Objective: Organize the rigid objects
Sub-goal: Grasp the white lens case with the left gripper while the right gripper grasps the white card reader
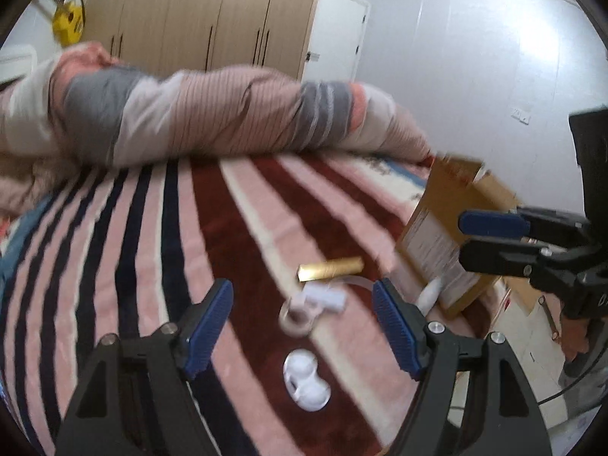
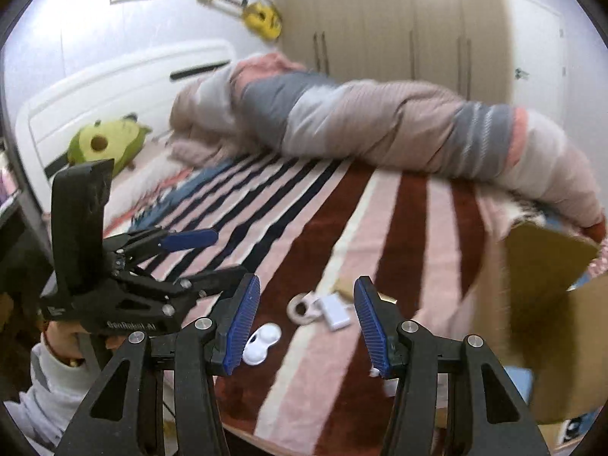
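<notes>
Small items lie on the striped blanket [image 1: 235,228]: a gold bar [image 1: 330,268], a white flat box [image 1: 326,296], a tape roll [image 1: 298,319] and a white twin-cup case [image 1: 307,380]. My left gripper [image 1: 302,288] hovers over them, open, with nothing between its blue pads. The right gripper [image 1: 461,241] shows at the right, in front of the cardboard box [image 1: 452,220]. In the right wrist view, the right gripper [image 2: 307,281] is open and empty above the tape roll [image 2: 302,307], white box [image 2: 336,315] and case [image 2: 262,344]. The left gripper [image 2: 228,252] is at the left.
A rolled pink and grey duvet [image 2: 380,121] lies across the far side of the bed. The open cardboard box [image 2: 547,304] stands at the bed's right edge. A green plush toy [image 2: 102,144] sits by the white headboard [image 2: 114,83]. Wardrobes [image 1: 197,11] stand behind.
</notes>
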